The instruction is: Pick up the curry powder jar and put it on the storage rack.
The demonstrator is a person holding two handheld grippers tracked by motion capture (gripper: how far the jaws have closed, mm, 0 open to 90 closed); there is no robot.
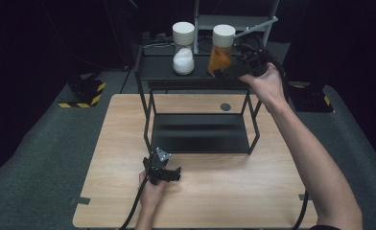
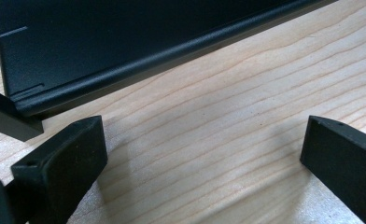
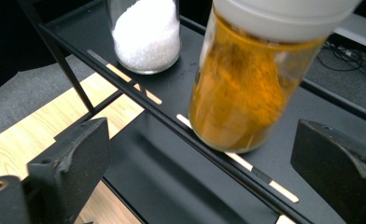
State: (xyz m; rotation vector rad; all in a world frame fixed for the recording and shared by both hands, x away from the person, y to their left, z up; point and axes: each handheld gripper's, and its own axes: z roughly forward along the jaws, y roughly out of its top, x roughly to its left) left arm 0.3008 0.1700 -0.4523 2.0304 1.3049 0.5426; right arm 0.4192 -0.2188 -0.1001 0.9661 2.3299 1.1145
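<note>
Dark room, grey floor, wooden table (image 1: 215, 196) carrying a black two-tier rack (image 1: 195, 79).

Your right gripper (image 3: 200, 154): jaws wide apart, nothing clamped, nothing touched; the jar of orange powder (image 3: 239, 93) stands just ahead of them at the front edge of the top shelf. The jar of white grains (image 3: 146, 35) sits beside it, apart.

Your left gripper (image 2: 202, 154): jaws spread, empty, on bare tabletop near the rack's lower shelf.

The high view alone shows both white lids.
</note>
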